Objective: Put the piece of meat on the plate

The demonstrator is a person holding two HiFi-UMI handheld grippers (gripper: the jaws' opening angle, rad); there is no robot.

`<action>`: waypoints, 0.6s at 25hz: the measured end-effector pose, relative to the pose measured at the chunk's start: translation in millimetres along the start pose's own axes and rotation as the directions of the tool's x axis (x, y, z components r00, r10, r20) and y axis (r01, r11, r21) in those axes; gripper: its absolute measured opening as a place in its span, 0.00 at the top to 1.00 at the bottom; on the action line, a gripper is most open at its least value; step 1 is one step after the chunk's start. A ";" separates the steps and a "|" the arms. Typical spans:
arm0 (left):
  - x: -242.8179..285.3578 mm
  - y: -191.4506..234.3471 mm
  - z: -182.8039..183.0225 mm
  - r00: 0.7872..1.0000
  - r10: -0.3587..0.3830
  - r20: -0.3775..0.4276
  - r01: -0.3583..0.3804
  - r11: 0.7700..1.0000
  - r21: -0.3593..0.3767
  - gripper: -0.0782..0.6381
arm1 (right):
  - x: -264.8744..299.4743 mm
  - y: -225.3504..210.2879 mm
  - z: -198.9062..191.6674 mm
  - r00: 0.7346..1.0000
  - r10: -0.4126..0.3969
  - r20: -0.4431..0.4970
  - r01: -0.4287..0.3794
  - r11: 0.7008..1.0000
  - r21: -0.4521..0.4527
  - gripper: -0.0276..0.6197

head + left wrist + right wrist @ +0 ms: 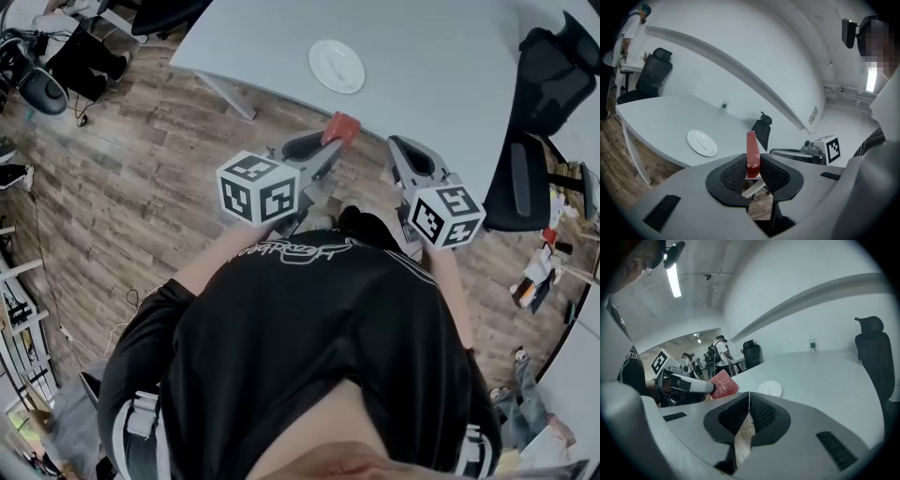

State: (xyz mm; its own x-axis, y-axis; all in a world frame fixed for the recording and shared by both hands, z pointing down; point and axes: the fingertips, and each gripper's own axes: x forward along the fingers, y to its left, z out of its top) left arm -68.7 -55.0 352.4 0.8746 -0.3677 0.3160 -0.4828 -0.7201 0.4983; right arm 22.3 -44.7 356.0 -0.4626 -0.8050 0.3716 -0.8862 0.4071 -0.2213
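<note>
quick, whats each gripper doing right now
left gripper: closed on the piece of meat
right gripper: closed, nothing between its jaws

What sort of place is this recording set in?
Probably an open-plan office or lab: a large pale table, a black office chair beside it, wood-look floor, and people standing farther off.

Wood-plank floor (141,178) under a pale grey table (441,84); black office chairs (553,75) beside it; white walls (754,42); ceiling strip light (673,280).
</note>
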 end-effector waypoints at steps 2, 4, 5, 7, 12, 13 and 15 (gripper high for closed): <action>8.3 0.5 2.6 1.000 0.004 0.002 -0.004 1.000 -0.002 0.77 | 1.1 -8.5 2.4 1.000 0.005 0.002 -0.005 1.000 -0.001 0.94; 17.3 0.8 6.2 1.000 0.012 0.004 -0.012 1.000 -0.002 0.77 | 2.6 -17.4 5.0 1.000 0.015 0.002 -0.015 1.000 -0.004 0.94; 20.9 1.9 8.4 1.000 0.017 0.006 -0.017 1.000 -0.002 0.77 | 4.8 -21.3 6.5 1.000 0.022 0.001 -0.022 1.000 -0.007 0.94; 26.4 7.0 14.5 1.000 0.028 0.013 -0.028 1.000 -0.001 0.77 | 13.6 -28.3 11.1 0.999 0.038 0.000 -0.038 0.999 -0.013 0.94; 44.5 32.5 35.8 0.998 0.064 0.022 -0.063 0.998 -0.016 0.77 | 47.2 -49.5 29.4 0.997 0.080 -0.011 -0.080 0.997 -0.023 0.94; 48.8 37.8 39.8 0.997 0.070 0.023 -0.069 0.997 -0.021 0.77 | 53.4 -54.2 32.7 0.996 0.085 -0.014 -0.086 0.996 -0.026 0.94; 57.8 48.7 47.6 0.996 0.084 0.026 -0.083 0.996 -0.033 0.77 | 65.0 -64.4 39.2 0.995 0.096 -0.019 -0.096 0.995 -0.028 0.94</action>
State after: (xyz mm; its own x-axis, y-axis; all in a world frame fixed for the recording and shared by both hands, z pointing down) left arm -39.6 -139.4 356.5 0.8319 -0.4418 0.3358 -0.5549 -0.6675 0.4966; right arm 50.4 -140.2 359.1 -0.5455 -0.7541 0.3657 -0.8381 0.4944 -0.2307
